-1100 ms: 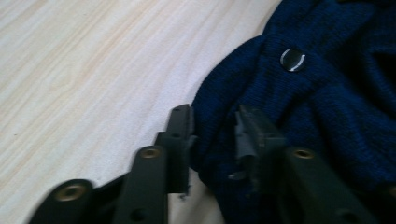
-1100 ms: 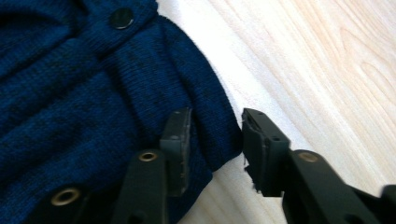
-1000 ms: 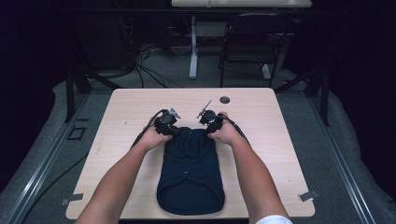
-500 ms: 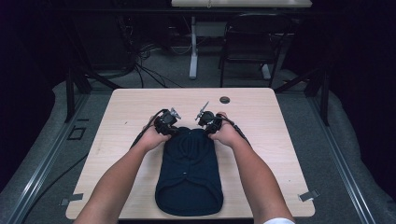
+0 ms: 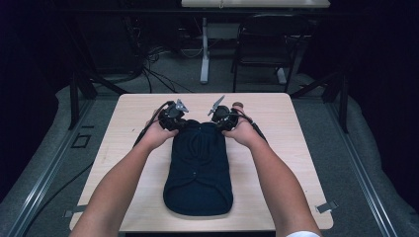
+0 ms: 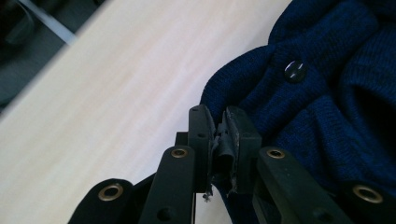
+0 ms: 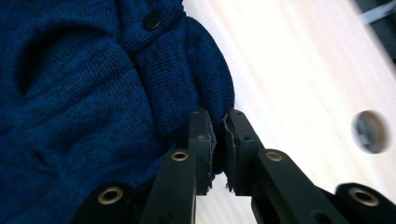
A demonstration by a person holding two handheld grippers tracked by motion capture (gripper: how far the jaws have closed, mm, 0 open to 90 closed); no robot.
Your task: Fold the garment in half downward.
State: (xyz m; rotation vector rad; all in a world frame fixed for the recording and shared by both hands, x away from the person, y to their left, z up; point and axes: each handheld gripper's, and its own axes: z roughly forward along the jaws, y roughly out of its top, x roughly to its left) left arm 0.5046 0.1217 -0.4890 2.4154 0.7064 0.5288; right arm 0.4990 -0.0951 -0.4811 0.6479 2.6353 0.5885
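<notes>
In the high view a dark blue knitted cardigan (image 5: 198, 170) lies on the light wooden table (image 5: 123, 148), folded into a long shape that runs from the near edge toward the middle. Its far end sits between the two hands.

On the left side, the left hand (image 5: 157, 134) holds the left tongs (image 5: 182, 123) at the far left corner of the cardigan. In the left gripper view the two black jaws have just been closing and now stand narrow, with a fold of the blue knit pinched between the pads at the edge of the garment. The left tongs (image 6: 219, 140) are therefore holding the cardigan (image 6: 327, 107). A dark round button (image 6: 295, 71) sits on the button band just beyond the jaws, and the bare table (image 6: 116, 93) is to the left of them.

On the right side, the right hand (image 5: 243, 132) holds the right tongs (image 5: 221, 122) at the far right corner of the cardigan. In the right gripper view the jaws have also just been closing and stand narrow, and the rounded edge of the knit goes in between the pads, so the right tongs (image 7: 218, 140) grip the cardigan (image 7: 93, 93) too. Another dark button (image 7: 152, 20) shows near the top of this view. To the right of the jaws, on the table (image 7: 299, 74), lies a small dark round object (image 7: 371, 131), blurred, well apart from the garment. In the high view the small object (image 5: 238, 104) is just beyond the right hand.
</notes>
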